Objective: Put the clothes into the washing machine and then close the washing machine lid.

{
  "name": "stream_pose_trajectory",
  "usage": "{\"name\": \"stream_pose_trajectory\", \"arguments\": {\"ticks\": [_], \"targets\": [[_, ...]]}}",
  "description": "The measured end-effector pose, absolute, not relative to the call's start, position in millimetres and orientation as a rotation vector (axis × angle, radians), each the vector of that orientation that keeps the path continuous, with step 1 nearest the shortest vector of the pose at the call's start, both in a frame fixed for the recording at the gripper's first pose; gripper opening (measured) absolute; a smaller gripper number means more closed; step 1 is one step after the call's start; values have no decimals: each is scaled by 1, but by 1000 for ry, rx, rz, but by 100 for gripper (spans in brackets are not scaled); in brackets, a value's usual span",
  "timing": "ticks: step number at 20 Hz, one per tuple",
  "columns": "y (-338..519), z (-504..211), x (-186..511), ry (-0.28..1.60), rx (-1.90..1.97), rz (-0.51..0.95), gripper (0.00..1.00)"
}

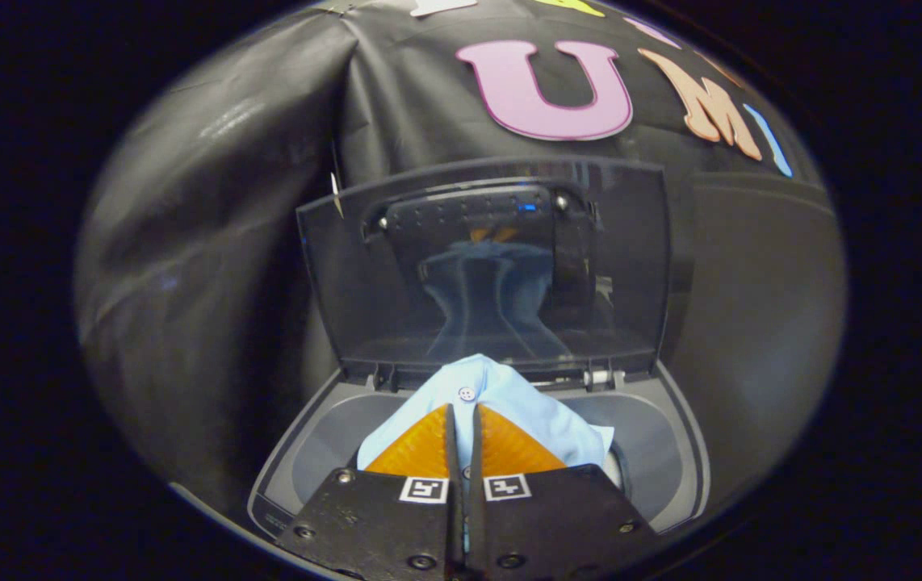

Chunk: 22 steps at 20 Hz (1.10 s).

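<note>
A light blue shirt with a small white button bunches up between and just ahead of my fingers. My gripper is shut on the shirt, holding it over the open mouth of the grey washing machine. The machine's dark see-through lid stands upright beyond the shirt, hinged at the far side of the opening, and mirrors the shirt and the fingers. The drum below is hidden by the shirt and the gripper.
The machine's grey top rim curves around both sides of the opening. The booth's black cloth wall hangs close behind and to the sides of the machine.
</note>
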<state>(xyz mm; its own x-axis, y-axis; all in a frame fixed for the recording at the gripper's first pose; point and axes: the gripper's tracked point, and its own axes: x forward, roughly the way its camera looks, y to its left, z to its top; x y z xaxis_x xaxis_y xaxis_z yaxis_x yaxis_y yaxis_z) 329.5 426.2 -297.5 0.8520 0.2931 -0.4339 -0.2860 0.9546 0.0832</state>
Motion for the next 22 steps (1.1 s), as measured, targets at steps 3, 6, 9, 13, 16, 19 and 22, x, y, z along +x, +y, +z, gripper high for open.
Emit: {"name": "stream_pose_trajectory", "arguments": {"ticks": [3,6,9,13,16,19,22], "targets": [[427,-320,324,526,-39,305,4],[431,-337,320,577,-34,291,5],[422,-340,318,602,-22,255,12],[409,-320,322,565,7,212,54],[398,-297,324,534,-11,189,86],[394,-267,328,484,-16,184,99],[400,-227,334,437,-12,202,98]]}}
